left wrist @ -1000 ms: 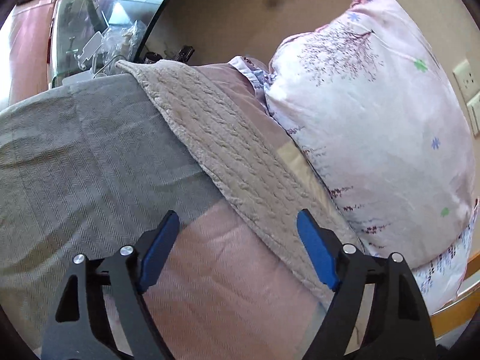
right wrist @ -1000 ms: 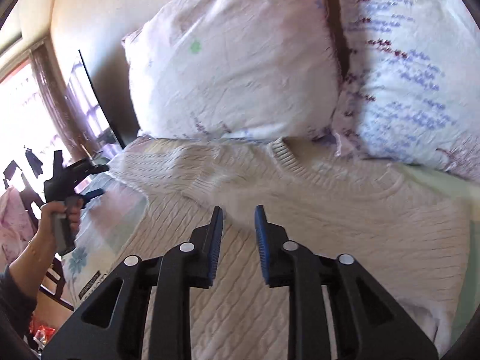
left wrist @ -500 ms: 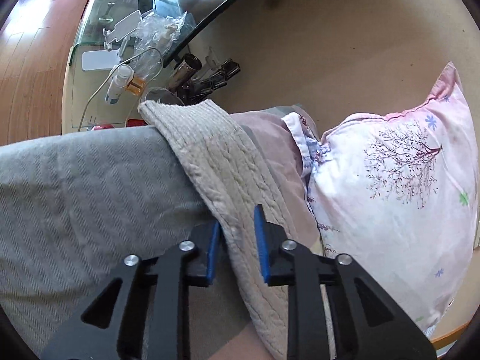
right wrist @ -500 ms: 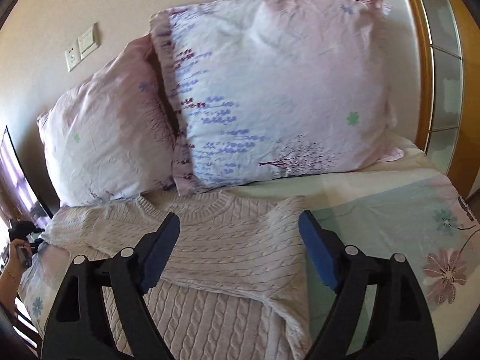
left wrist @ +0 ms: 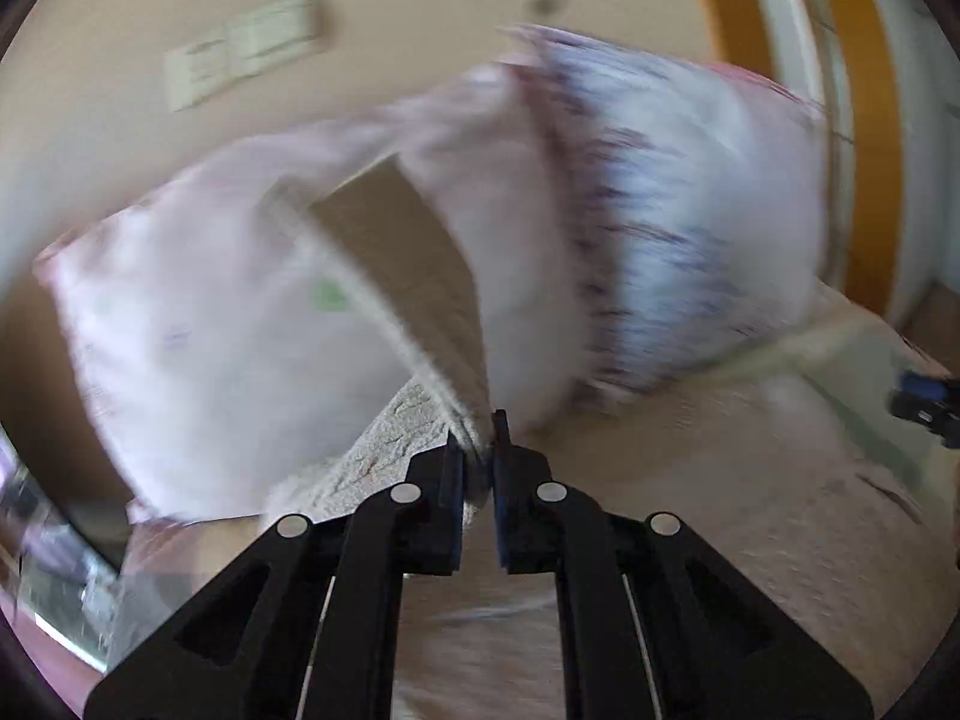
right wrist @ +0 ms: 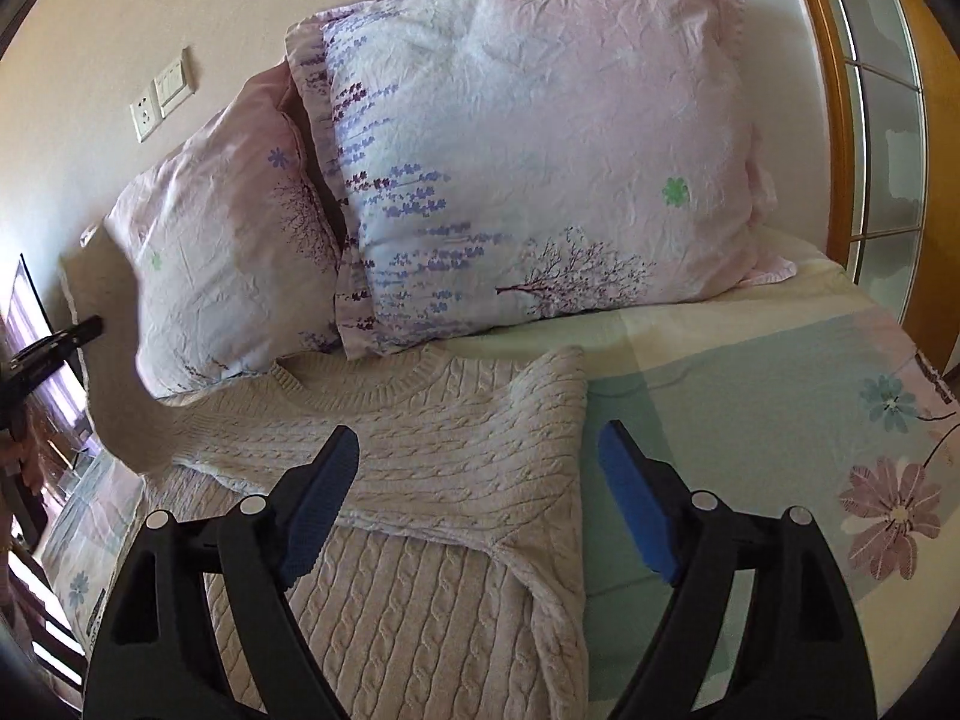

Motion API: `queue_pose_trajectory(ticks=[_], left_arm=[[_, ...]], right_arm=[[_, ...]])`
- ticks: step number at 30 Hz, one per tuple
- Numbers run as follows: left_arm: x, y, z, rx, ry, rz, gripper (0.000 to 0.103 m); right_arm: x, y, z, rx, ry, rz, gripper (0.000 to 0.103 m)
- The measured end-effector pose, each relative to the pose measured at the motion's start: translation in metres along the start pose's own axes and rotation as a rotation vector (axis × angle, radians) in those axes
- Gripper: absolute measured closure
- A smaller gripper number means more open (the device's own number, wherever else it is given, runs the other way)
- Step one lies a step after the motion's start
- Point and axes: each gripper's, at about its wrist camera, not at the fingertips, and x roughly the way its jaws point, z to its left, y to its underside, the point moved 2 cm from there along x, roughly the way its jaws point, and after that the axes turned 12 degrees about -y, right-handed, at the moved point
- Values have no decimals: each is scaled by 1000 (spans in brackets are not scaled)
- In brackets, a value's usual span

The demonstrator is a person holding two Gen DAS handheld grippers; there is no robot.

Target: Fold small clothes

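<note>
A cream cable-knit sweater [right wrist: 420,480] lies on the bed, its right sleeve folded across the chest. My right gripper [right wrist: 477,501] is open and empty just above the folded sleeve. My left gripper [left wrist: 478,450] is shut on the left sleeve [left wrist: 408,276] and holds it lifted up in front of the pillows; that view is blurred by motion. In the right wrist view the lifted sleeve [right wrist: 114,372] and the left gripper [right wrist: 96,327] show at the far left. The right gripper's tip [left wrist: 924,402] shows at the right edge of the left wrist view.
Two pink floral pillows [right wrist: 528,150] [right wrist: 222,258] lean against the wall behind the sweater. A floral sheet [right wrist: 780,396] covers the bed to the right. A wooden frame with glass panels [right wrist: 864,120] runs along the right side. A bedside area lies to the left [left wrist: 66,588].
My left gripper closed on the left sleeve and swung it up and rightward toward the pillows. My right gripper opened, released the right sleeve folded over the chest, and drew back slightly.
</note>
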Motion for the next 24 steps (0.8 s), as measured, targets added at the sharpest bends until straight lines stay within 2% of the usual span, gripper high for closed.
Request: queue_pose_trajectory(ticks=[1, 2, 3, 4, 6, 7, 8, 10, 12, 13, 16, 18, 21, 22, 23, 24], left_arm=[[8, 0, -44, 74, 78, 31, 88], [20, 5, -72, 123, 114, 74, 85], [35, 13, -97, 157, 152, 151, 84], [42, 21, -104, 156, 176, 206, 84], [44, 39, -87, 86, 217, 275, 84], [34, 50, -70, 41, 233, 281, 80], [24, 61, -49, -3, 232, 279, 64], [-2, 89, -3, -95, 191, 292, 47], [-26, 126, 31, -172, 155, 348, 47], [-36, 148, 47, -224, 142, 389, 47], [-59, 203, 74, -375, 165, 495, 48], [-75, 228, 79, -451, 208, 511, 51], [-101, 246, 71, -525, 276, 470, 66], [-106, 250, 66, -557, 322, 472, 81], [-109, 256, 60, -600, 367, 483, 86], [-110, 260, 53, -631, 400, 486, 86]], right_arm=[[1, 4, 2, 9, -21, 16, 20], [1, 7, 3, 16, -33, 29, 20], [-1, 10, 4, 28, -43, 44, 20], [-6, 14, 3, 44, -52, 57, 20], [-28, 24, -1, 62, -67, 75, 20], [-44, 31, -5, 64, -54, 86, 20], [-55, 37, -9, 68, -45, 96, 20], [-78, 57, -21, 111, -55, 130, 20], [-91, 78, -29, 176, -99, 167, 24], [-95, 88, -31, 205, -117, 187, 30], [-97, 121, -32, 287, -166, 262, 40], [-98, 140, -29, 311, -169, 303, 45], [-105, 157, -20, 320, -195, 309, 53], [-107, 164, -17, 347, -245, 322, 62], [-107, 169, -14, 375, -292, 337, 71], [-107, 176, -10, 397, -332, 354, 74]])
